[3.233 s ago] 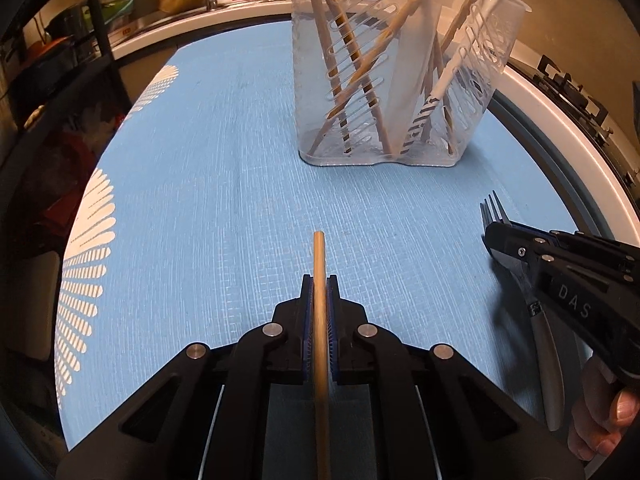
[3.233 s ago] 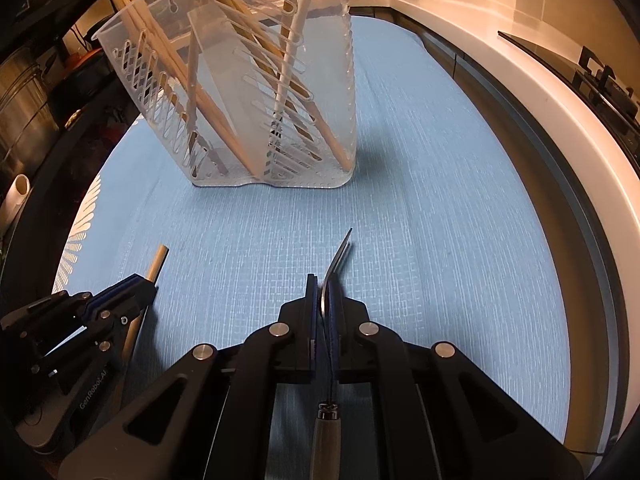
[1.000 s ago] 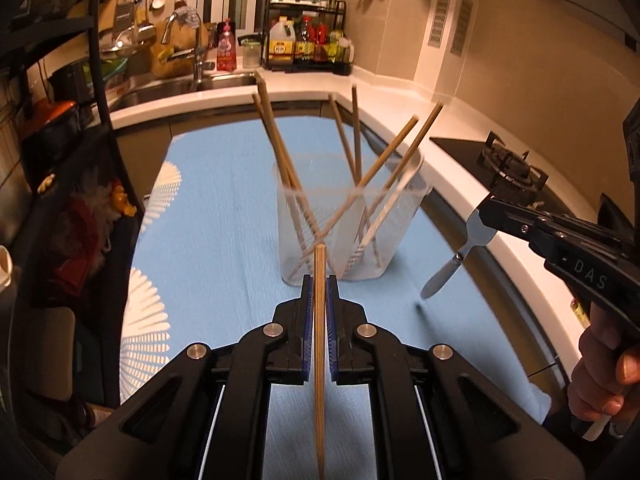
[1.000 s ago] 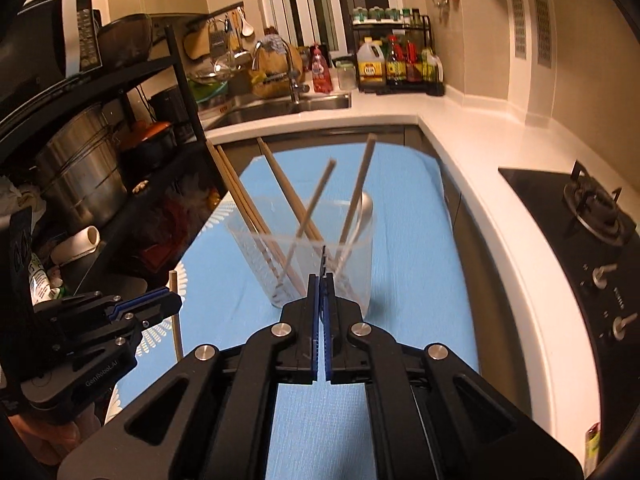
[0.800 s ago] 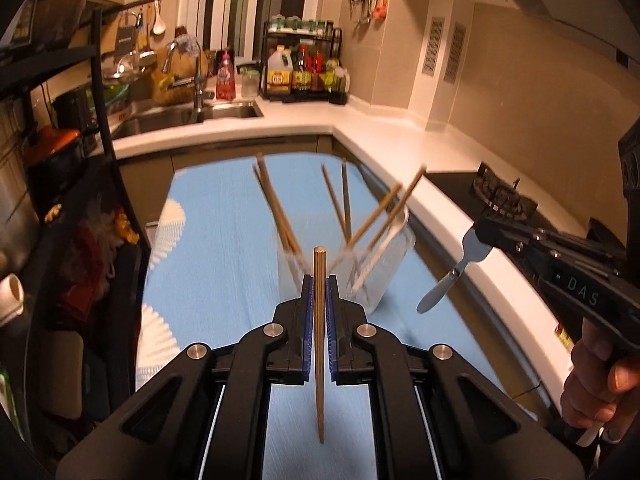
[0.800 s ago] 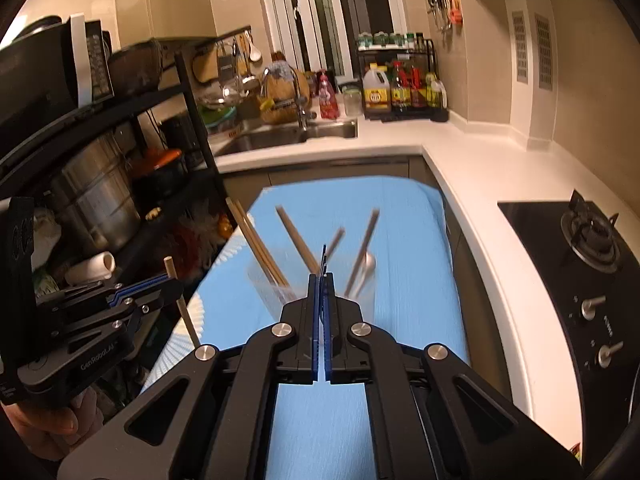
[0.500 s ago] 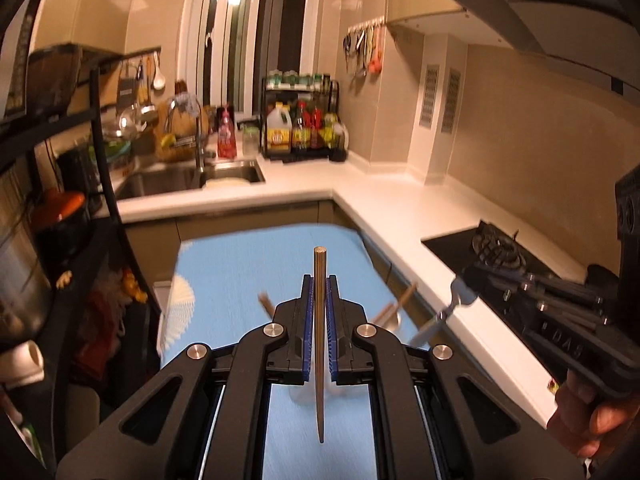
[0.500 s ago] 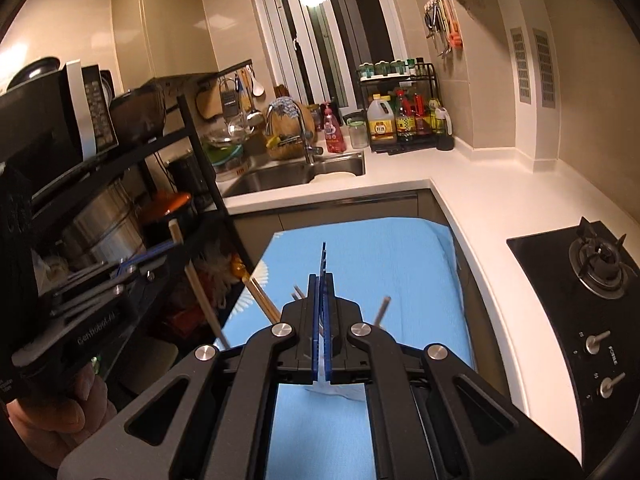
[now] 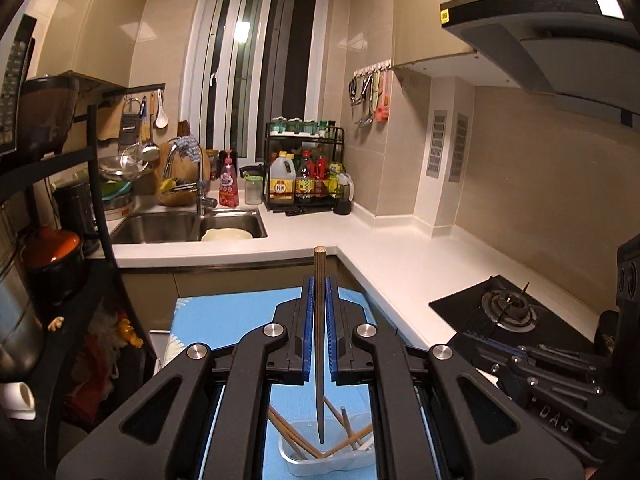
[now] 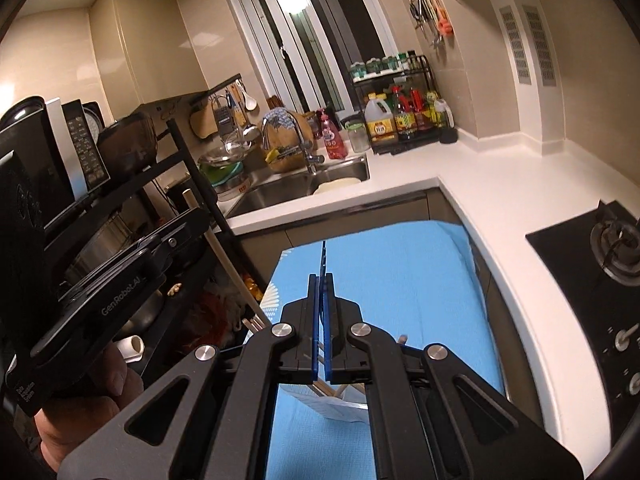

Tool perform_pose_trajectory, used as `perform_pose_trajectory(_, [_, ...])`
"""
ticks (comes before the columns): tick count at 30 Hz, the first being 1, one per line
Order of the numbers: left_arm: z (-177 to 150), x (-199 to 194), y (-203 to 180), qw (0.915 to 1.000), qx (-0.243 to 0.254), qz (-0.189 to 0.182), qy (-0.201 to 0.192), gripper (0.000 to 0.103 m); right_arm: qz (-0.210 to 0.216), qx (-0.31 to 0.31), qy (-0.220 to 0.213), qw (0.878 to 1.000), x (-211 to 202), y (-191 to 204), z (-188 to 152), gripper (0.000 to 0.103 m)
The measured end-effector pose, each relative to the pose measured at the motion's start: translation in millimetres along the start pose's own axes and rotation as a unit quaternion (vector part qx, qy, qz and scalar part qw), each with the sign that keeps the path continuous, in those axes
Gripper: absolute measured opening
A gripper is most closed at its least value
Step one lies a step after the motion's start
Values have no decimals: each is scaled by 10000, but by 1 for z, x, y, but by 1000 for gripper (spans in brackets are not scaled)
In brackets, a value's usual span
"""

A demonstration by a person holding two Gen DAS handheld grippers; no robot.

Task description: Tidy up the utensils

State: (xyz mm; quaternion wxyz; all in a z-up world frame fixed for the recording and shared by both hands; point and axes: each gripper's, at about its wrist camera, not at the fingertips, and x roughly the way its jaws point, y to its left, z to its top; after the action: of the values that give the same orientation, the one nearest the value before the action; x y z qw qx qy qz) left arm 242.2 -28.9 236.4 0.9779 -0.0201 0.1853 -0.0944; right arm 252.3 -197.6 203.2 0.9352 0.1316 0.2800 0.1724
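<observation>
Left gripper (image 9: 319,300) clamped on upright wooden chopstick (image 9: 319,344); right gripper (image 10: 322,300) pinching thin metal fork (image 10: 322,258) edge-on. Clear plastic utensil holder (image 9: 328,456) below both jaws.

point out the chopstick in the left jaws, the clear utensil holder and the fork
chopstick (image 9: 319,320), left wrist view, on the shaft between the blue pads
clear utensil holder (image 9: 332,465), left wrist view, on its near plastic wall
fork (image 10: 322,258), right wrist view, on the tines edge-on above the jaws

"GenRobot.AI" runs along the left tongs (image 10: 200,220); "DAS" is printed on the right tongs (image 9: 472,340).
</observation>
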Motion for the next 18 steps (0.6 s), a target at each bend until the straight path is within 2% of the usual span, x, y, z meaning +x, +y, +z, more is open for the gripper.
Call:
perform_pose_trajectory(7, [-42,33,9,9994,-63,120,319,6,-142,-23,176,9997,32,-10,-32,3])
perform_pose_trajectory(10, [-55,43,14,9988,-116,171,453,6,-325,-183,260,9990,41,-10,-43,4])
perform_pose_trajectory(13, [-63,48,16,9977,-171,182,623,6,-541,-307,322,9975,44,-9,-50,10])
perform_pose_trajectory(14, [-64,48,16,9974,-183,157,680,9,-573,-324,340,9972,42,-9,-52,20])
perform_pose_trajectory(17, [-62,36,18,9976,-209,160,635,48,-656,-369,212,9969,28,-8,-50,43])
perform_pose_trajectory(18, [-61,29,18,9980,-221,180,556,49,-664,-432,152,9967,20,-6,-49,45])
